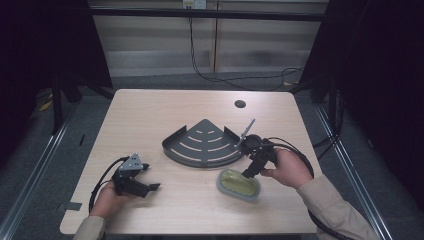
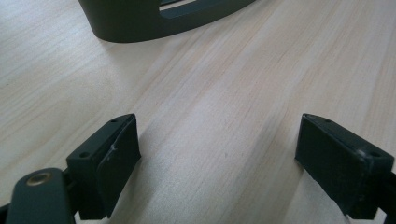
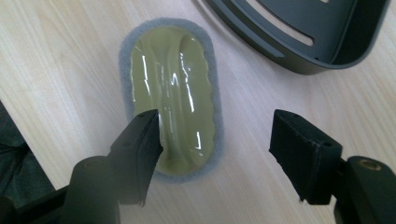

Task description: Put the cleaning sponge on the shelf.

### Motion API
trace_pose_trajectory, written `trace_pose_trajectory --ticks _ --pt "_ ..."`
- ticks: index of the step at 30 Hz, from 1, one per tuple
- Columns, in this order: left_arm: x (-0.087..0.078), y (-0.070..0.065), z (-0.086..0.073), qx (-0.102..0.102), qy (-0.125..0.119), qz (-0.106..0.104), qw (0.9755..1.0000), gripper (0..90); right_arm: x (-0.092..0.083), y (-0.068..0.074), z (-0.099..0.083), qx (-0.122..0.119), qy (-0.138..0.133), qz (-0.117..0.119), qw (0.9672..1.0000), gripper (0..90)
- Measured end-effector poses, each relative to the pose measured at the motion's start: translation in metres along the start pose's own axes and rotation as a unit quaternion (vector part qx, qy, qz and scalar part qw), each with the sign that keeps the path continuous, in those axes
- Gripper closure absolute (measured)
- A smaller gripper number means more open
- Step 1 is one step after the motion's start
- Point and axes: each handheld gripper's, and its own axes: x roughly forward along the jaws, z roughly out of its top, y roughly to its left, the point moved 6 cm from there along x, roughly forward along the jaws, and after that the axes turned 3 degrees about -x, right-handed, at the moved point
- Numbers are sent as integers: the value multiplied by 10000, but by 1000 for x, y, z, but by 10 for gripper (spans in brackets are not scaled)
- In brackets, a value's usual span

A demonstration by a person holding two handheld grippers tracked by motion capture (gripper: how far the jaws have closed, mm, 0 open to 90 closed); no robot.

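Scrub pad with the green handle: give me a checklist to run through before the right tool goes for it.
1. Right tool open: ok, jaws stand apart.
2. Nothing held between its jaws: ok.
3. Lined up over the scrub pad: not ok, only one jaw overlaps the handle; the other is over bare table.
4. Pad lies flat, handle up: ok.
5. Pad apart from the black corner shelf: ok, a gap shows.
6. Left tool out of the way: ok, open over bare wood at the table's left.

Corner shelf (image 2: pixel 154 21) cut off by top edge, scrubber (image 3: pixel 170 98) partly behind tongs
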Motion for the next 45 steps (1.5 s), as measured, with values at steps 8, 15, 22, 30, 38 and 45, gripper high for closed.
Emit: trace_pose_trajectory --ticks 8,15,22,30,38,45 --pt "0 0 0 -1 -1 6 10000 131 10 7 6 -90 105 131 9998 355" --pt "0 0 0 0 -8 3 10000 131 17 11 8 -145 204 223 9994 372" --pt "0 0 0 -17 -5 -9 10000 131 25 14 8 -155 239 317 9991 415" --pt "0 0 0 -49 -13 -22 10000 131 34 17 9 -237 347 393 9983 512" --pt "0 0 0 -44 -9 -18 10000 131 37 19 10 -350 376 382 9979 712" --pt "0 0 0 -47 -19 -23 10000 131 31 17 10 -396 461 291 9977 717"
